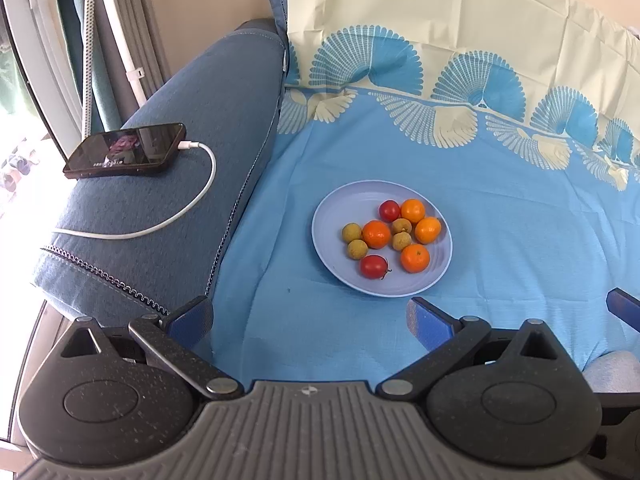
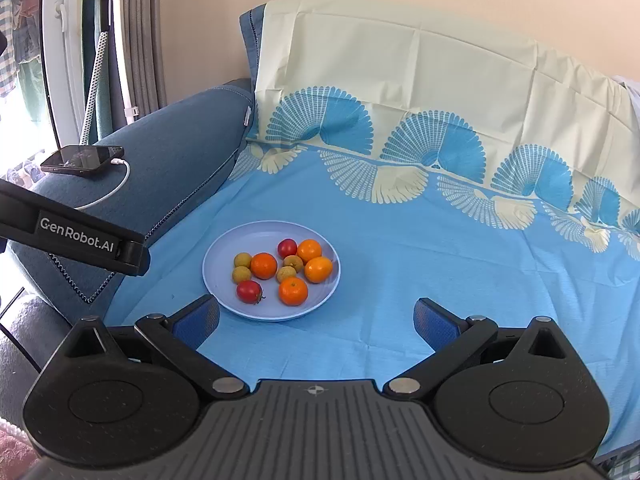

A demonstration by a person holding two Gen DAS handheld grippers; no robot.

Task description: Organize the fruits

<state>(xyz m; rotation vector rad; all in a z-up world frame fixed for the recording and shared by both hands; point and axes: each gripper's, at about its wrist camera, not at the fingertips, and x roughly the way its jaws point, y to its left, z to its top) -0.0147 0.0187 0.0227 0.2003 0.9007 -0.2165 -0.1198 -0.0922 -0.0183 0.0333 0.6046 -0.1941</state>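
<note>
Left wrist view shows the plate (image 1: 332, 248) of fruit on the blue cloth (image 1: 500, 240), ahead of the left gripper (image 1: 310, 320), whose fingers gape wide and hold nothing. Beside it, a phone (image 1: 124, 151) with its cable (image 1: 192, 208) lies on the sofa arm (image 1: 208, 92). Right gripper (image 2: 316, 322) is likewise spread wide and empty, with the plate just beyond its left finger (image 2: 196, 320).

Phone (image 1: 125, 151) screen: pic too blurry to read. Charging cable (image 1: 160, 224) runs off armrest edge at left, far end hidden. Right gripper (image 1: 624, 306) cut off at right edge of left wrist view, only one blue pad (image 1: 622, 304) shows. Grey object (image 1: 612, 372) lower right, partly hidden, can't ID.
</note>
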